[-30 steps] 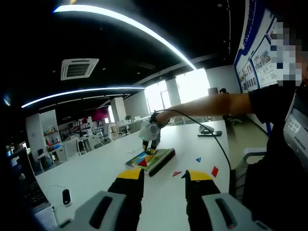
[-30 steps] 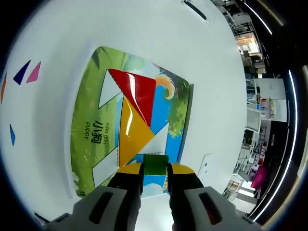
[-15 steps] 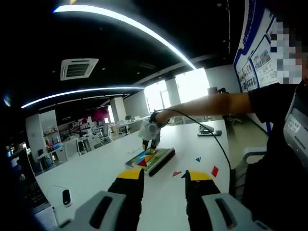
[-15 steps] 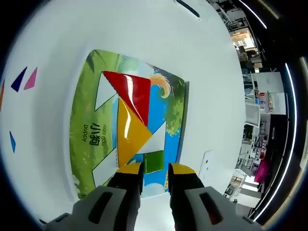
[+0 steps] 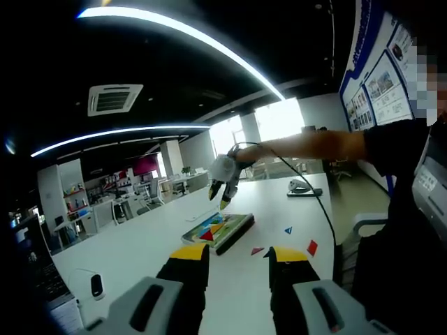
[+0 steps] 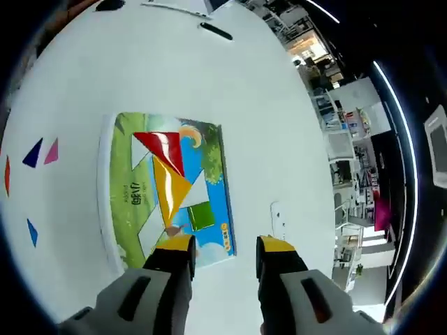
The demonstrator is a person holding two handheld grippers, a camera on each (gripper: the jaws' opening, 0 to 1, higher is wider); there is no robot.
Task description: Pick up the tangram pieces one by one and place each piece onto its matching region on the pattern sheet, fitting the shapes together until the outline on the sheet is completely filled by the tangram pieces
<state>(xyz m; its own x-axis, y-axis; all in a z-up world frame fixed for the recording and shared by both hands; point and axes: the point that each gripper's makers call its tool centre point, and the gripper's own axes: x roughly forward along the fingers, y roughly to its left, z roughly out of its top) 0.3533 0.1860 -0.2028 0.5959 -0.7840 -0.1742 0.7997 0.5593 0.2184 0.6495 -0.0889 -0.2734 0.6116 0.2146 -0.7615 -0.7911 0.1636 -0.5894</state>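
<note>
Right gripper (image 6: 225,244): jaws apart, nothing between them; held above the table (image 6: 279,125), over the near edge of the pattern sheet (image 6: 126,174). In the left gripper view it (image 5: 225,195) hangs in the air above the sheet (image 5: 241,227).
Left gripper (image 5: 237,252): jaws apart and empty, low over the table (image 5: 140,244), well apart from the sheet.
Pattern sheet: lies flat on the white table; green border, blue middle, white outline regions.
Red triangle (image 6: 162,145): on the sheet, at its far end.
Yellow triangle (image 6: 170,187): on the sheet, touching the red one along an edge.
Green square (image 6: 200,215): on the sheet, just beside the yellow triangle's near corner, toward the sheet's right edge.
Loose pieces: dark blue triangle (image 6: 31,155) and pink triangle (image 6: 51,151) side by side on the table left of the sheet; an orange piece (image 6: 8,174) and a small blue triangle (image 6: 31,232) nearer the table's left edge.
Unfilled regions: white shapes on the sheet beside the red and yellow triangles.
</note>
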